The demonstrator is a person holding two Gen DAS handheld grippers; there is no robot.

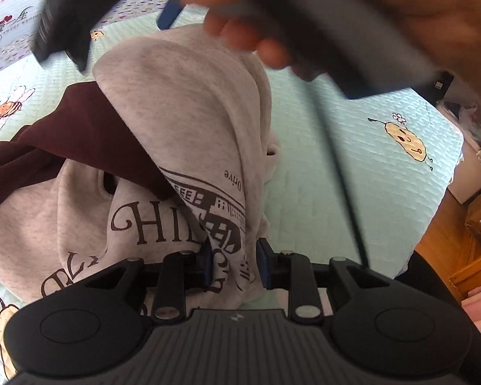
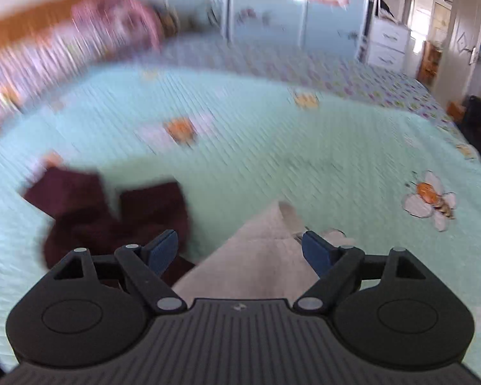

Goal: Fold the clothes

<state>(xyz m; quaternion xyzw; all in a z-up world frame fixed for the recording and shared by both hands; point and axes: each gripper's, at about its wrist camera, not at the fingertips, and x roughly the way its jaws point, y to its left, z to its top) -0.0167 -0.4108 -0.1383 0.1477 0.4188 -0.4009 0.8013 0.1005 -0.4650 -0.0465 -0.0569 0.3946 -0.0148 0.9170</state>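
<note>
Fold is early-stage, nowhere near done. Grey sweatshirt (image 1: 182, 122) lies bunched on the bed (image 1: 352, 160), near the edge, one flap draped over itself, printed front half showing, no flat panel yet. Maroon garment (image 1: 80, 134) is tangled partly under it and still unfolded; the right wrist view shows it spread loosely beside the grey one.

Left tongs (image 1: 234, 261): narrow gap, pinching a fold of the sweatshirt at its near edge, pads pressed on the cloth.

Right tongs (image 2: 240, 250): spread wide, nothing pinched. Grey cloth sits below and between the fingers, but the pads don't touch it. View is heavily blurred.

Left to do, as I judge it: separate the two garments, flatten the grey one, fold sleeves in, fold body, then repeat for the maroon.
</note>
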